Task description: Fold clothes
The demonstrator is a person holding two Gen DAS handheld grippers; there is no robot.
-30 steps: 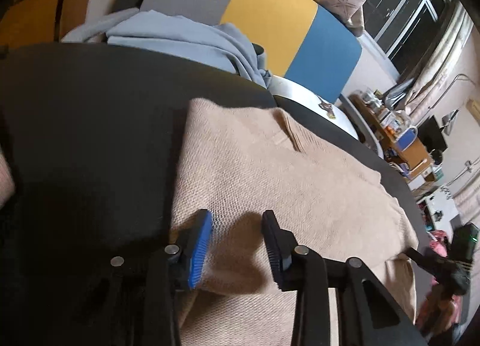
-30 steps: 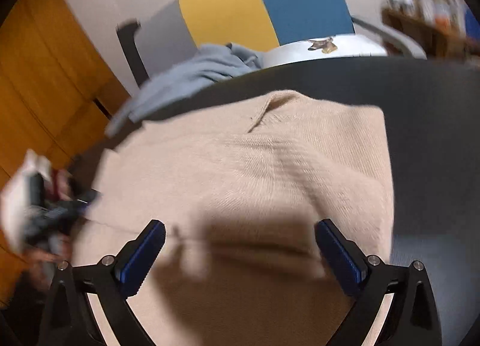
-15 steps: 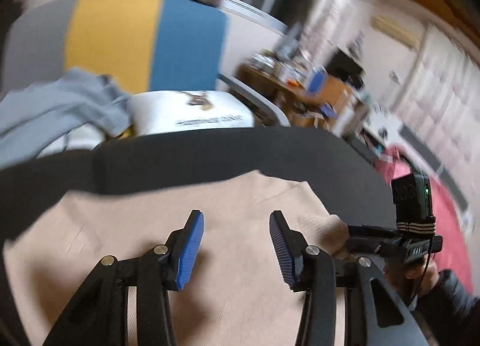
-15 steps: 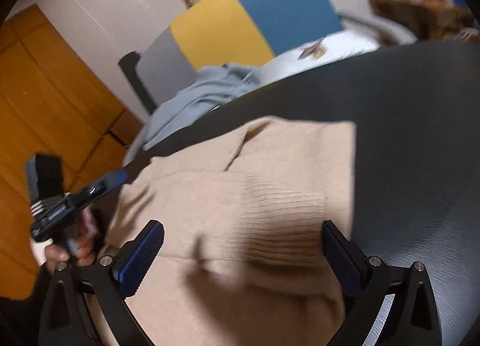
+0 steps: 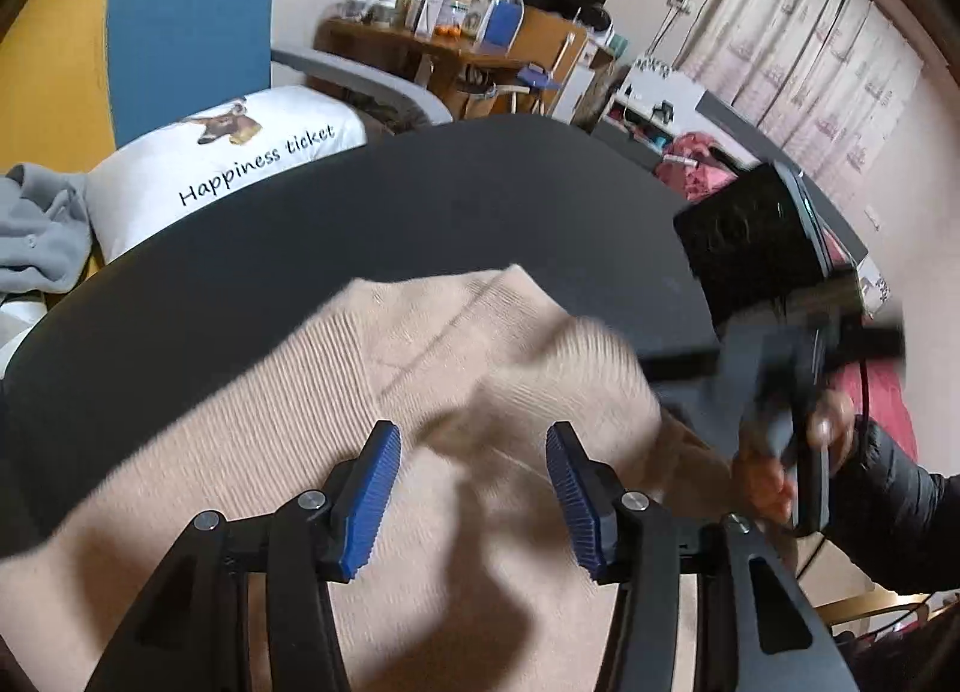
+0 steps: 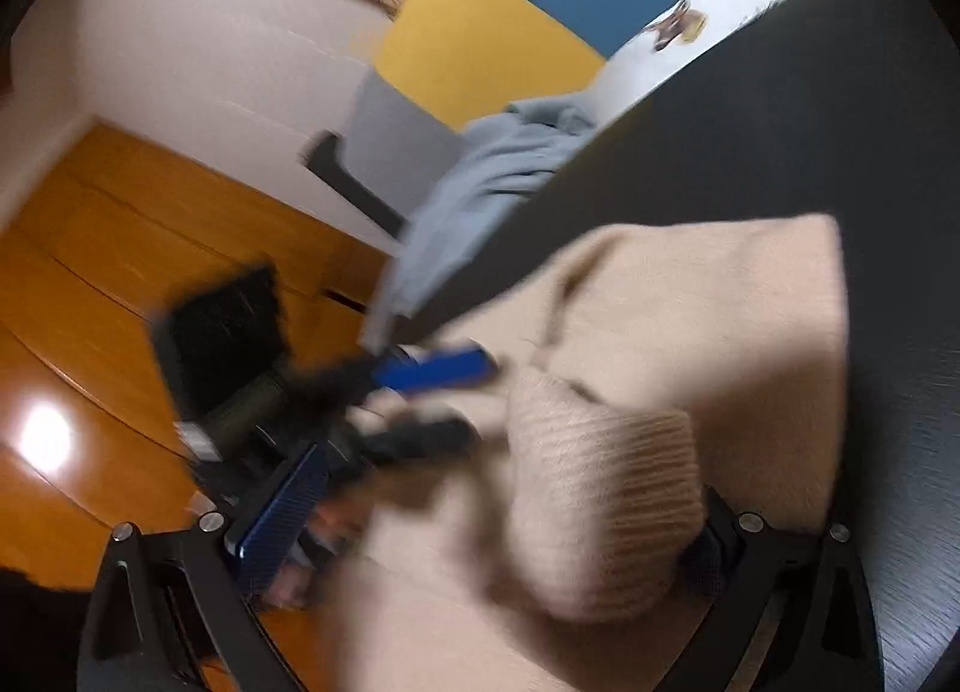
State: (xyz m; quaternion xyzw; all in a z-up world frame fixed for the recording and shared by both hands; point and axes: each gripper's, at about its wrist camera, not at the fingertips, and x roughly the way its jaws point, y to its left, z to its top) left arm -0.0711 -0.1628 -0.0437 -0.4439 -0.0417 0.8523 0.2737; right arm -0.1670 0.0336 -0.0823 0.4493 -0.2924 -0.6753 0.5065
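Dark round table [image 5: 480, 200] fills the middle of both wrist views, with a blue-and-yellow chair [image 5: 180, 20] and a white printed cushion [image 5: 240, 146] behind it and a cluttered desk [image 5: 468, 44] off by the curtains. On the table lies the beige sweater [image 5: 360, 392], spread flat with its near part toward the person, and we look to be mid-fold here: 1 ribbed sleeve cuff [image 6: 600, 488] is raised and bunched up close in front of the right gripper [image 6: 492, 530]. Its blue pad on one side is clear to see, well away from the other finger, which is mostly hidden behind the knit; whether that cuff is pinched or only draped there, I cannot tell. The left gripper [image 5: 471, 494] hovers above the sweater's body, jaws parting wider right now, nothing caught between the 2 blue pads [image 5: 372, 488], just fabric lying below them. Next move, by my reading, calls for carrying that cuff across the body and laying it flat, while the left comes down to pin or smooth the knit so it doesn't drag.
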